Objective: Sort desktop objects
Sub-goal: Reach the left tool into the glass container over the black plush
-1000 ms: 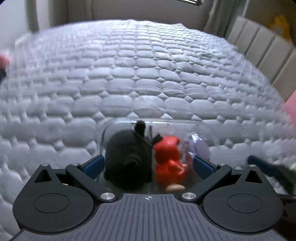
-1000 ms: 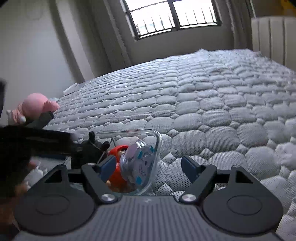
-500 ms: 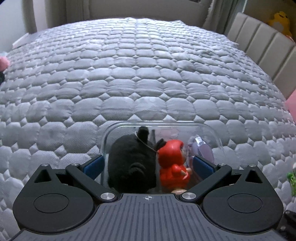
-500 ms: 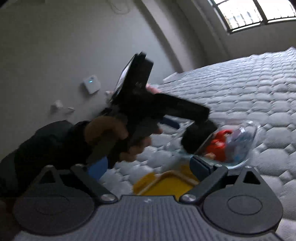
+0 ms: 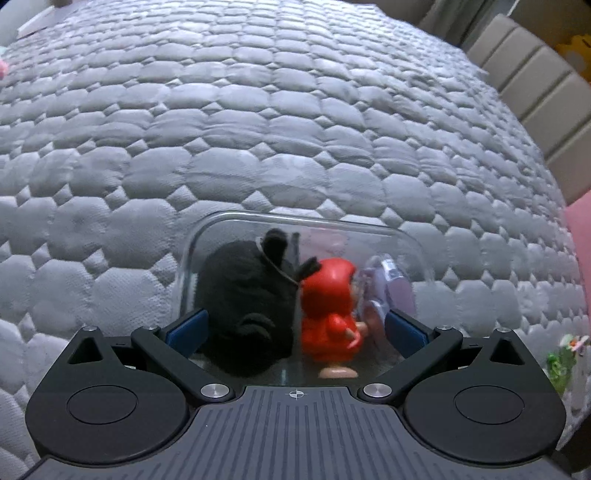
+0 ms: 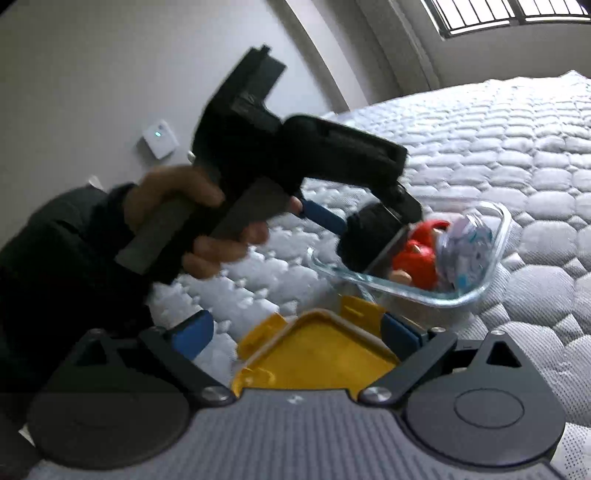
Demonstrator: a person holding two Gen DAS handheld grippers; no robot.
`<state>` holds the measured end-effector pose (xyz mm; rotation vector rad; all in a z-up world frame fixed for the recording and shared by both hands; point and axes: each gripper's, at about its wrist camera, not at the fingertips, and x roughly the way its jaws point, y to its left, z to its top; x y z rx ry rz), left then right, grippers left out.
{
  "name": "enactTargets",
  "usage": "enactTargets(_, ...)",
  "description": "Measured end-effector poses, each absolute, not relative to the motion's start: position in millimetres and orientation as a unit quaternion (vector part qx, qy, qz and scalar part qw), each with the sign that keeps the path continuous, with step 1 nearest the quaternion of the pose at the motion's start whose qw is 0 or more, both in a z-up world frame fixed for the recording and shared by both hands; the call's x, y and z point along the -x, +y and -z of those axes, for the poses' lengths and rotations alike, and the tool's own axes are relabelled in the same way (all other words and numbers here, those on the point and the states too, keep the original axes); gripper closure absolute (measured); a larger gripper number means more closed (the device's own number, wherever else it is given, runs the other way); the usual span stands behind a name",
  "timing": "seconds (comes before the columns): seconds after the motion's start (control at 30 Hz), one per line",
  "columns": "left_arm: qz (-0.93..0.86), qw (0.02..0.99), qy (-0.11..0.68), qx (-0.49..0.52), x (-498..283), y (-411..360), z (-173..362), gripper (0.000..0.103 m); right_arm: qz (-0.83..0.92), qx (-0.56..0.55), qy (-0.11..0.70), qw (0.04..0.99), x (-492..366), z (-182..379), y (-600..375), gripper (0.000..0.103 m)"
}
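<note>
A clear glass container (image 5: pixel 369 226) sits on the grey quilted bed and holds a black plush toy (image 5: pixel 243 299), a red hooded figure (image 5: pixel 328 310) and a purple-white round toy (image 5: pixel 391 291). My left gripper (image 5: pixel 295 328) is open, its fingers on either side of the container's near end. In the right wrist view the same container (image 6: pixel 480 291) lies ahead with the left gripper (image 6: pixel 362 225) over it. My right gripper (image 6: pixel 295 328) is open above a yellow lid (image 6: pixel 317 354) that lies between its fingers.
The grey quilted mattress (image 5: pixel 258 110) fills the scene. A beige padded headboard (image 5: pixel 535 85) is at the right. A small green toy (image 5: pixel 561 365) lies at the right edge. A white wall (image 6: pixel 110 74) and a window (image 6: pixel 509 14) stand behind the bed.
My right gripper has swung left and back from beside the container to above the yellow lid. My left gripper has stayed around the container's near end.
</note>
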<state>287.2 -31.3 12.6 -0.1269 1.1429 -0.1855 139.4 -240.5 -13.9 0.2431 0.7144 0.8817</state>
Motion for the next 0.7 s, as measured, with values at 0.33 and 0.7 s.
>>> enactTargets(0.33, 0.092, 0.845, 0.524, 0.053, -294.8, -26.2, -6.2, 0.000, -0.398, -0.131, 0.343, 0.840, -143.9, 20.6, -248.1, 0.005)
enactTargets(0.7, 0.082, 0.839, 0.536, 0.039, -291.7, -32.9, 9.7, 0.000, -0.392, -0.141, 0.341, 0.843, -142.1, 17.8, -256.0, 0.005)
